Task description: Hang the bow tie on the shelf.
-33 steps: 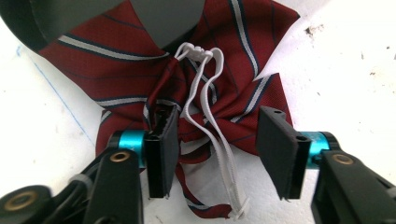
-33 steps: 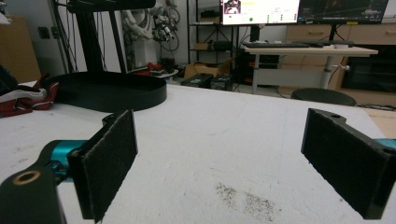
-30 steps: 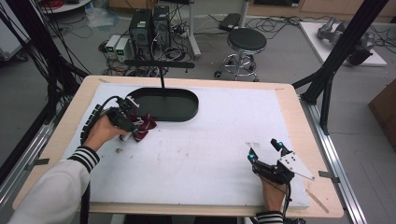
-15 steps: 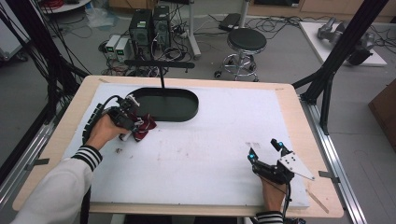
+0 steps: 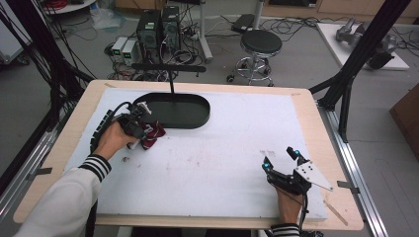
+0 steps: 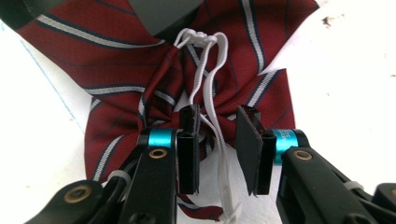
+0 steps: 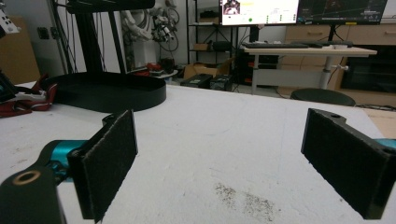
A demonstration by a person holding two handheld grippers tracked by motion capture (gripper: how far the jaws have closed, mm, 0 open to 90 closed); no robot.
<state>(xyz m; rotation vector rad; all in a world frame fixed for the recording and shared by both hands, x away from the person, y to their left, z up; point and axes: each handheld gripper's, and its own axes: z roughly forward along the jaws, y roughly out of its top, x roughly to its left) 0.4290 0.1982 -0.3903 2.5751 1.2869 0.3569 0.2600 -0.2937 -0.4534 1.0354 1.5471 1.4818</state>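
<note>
A dark red bow tie [image 6: 121,107] with white and navy stripes lies on the white board beside the black oval tray [image 5: 197,118]. A white elastic strap [image 6: 208,84] runs from its knot down between my left gripper's jaws. My left gripper [image 6: 218,116] stands over the knot with its jaws a narrow gap apart, the strap loose between them. From above, the left gripper [image 5: 141,126] covers part of the bow tie [image 5: 157,132]. My right gripper [image 5: 280,158] rests wide open near the board's front right, nothing in it. The bow tie [image 7: 23,106] shows far left in the right gripper view, beyond the right gripper [image 7: 229,154].
A black post [image 5: 171,81] with a crossbar rises from the tray's far rim. The white board [image 5: 232,138] covers most of the wooden table [image 5: 316,118]. Dark specks [image 7: 243,198] lie on the board near the right gripper. A stool [image 5: 261,44] and computers stand beyond the table.
The left hand and gripper have shifted slightly toward the tray over the bow tie. The right gripper has not moved.
</note>
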